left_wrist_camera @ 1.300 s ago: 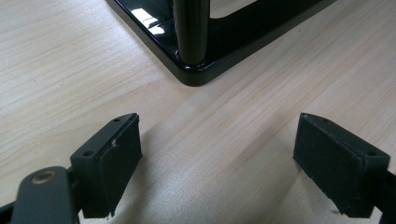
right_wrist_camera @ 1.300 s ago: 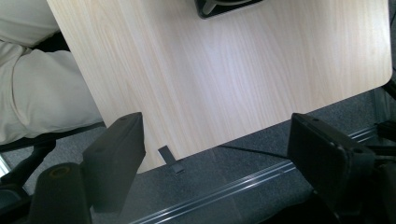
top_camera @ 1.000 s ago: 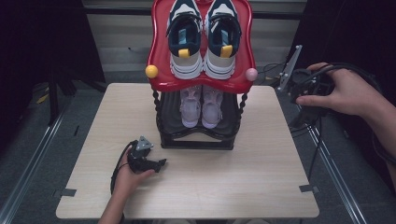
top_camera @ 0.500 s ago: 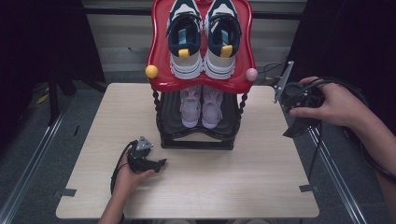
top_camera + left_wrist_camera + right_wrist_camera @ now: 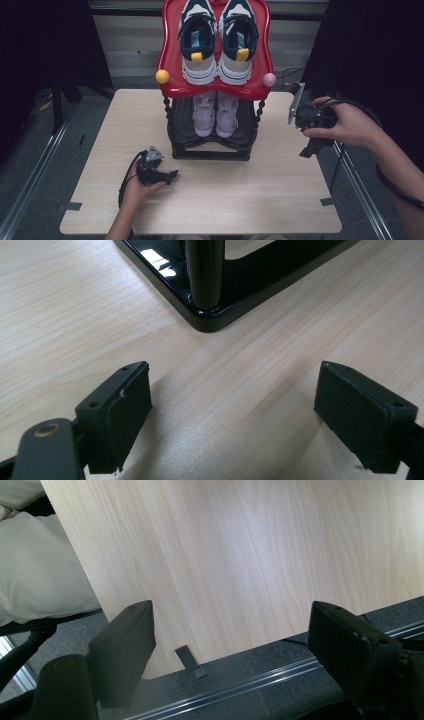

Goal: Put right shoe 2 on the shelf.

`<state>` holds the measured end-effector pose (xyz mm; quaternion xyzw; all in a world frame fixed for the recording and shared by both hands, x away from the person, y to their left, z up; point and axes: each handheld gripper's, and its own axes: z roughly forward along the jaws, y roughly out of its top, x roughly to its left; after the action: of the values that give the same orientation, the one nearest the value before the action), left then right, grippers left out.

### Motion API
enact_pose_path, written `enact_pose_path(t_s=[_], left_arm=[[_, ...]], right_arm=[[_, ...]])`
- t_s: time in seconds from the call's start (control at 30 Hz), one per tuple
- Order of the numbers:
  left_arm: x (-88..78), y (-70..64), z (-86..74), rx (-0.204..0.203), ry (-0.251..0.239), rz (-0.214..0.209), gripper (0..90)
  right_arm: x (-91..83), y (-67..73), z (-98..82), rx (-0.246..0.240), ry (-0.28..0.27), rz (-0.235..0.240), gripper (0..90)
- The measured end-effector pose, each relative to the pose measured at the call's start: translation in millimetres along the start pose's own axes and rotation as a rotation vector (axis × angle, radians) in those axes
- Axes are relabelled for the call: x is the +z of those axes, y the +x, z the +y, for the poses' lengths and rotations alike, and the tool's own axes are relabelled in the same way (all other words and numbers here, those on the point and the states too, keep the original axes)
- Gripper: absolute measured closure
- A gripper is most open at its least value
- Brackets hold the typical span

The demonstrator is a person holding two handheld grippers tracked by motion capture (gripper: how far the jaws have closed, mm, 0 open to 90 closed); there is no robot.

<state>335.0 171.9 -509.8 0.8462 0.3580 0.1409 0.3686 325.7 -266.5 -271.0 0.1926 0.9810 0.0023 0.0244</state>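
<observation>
your right gripper (image 5: 311,131) has sunk towards the pale wooden table (image 5: 250,195), jaws spread and empty; left gripper (image 5: 159,172) rests, likewise released.

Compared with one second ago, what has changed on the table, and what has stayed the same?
The right hand-held gripper has come down and moved a little toward the table's right edge, with its jaws open and nothing between them. Nothing was taken hold of or let go. The left hand-held gripper stays resting on the table, jaws open, and the shoe rack with both pairs of shoes has not moved.
</observation>
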Motion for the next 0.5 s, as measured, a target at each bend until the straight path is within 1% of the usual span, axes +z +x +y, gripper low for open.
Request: enact_pose_path(t_s=[0.03, 0.13, 0.23, 0.33, 0.4, 0.43, 0.5], left_arm=[[0.0, 0.0, 0.0, 0.000, 0.000, 0.000, 14.6], [0.0, 0.0, 0.0, 0.000, 0.000, 0.000, 14.6], [0.0, 0.0, 0.0, 0.000, 0.000, 0.000, 14.6], [0.0, 0.0, 0.0, 0.000, 0.000, 0.000, 14.6], [0.0, 0.0, 0.0, 0.000, 0.000, 0.000, 14.6], [0.0, 0.0, 0.0, 0.000, 0.000, 0.000, 14.6], [0.0, 0.0, 0.0, -0.001, 0.000, 0.000, 14.6]], right_arm=[[2.6, -0.4, -0.3, -0.007, 0.001, 0.003, 18.8], [7.7, 0.2, -1.1, 0.003, 0.000, 0.009, 18.7], [14.1, 0.2, -2.3, -0.005, 0.005, 0.010, 18.6], [19.9, 0.4, -3.8, -0.004, -0.009, 0.023, 18.6], [23.6, 1.1, -4.9, 0.006, -0.002, 0.028, 18.6], [26.5, 0.6, -5.6, 0.003, -0.008, 0.031, 18.6], [30.5, 0.5, -6.4, 0.002, -0.010, 0.027, 18.5]])
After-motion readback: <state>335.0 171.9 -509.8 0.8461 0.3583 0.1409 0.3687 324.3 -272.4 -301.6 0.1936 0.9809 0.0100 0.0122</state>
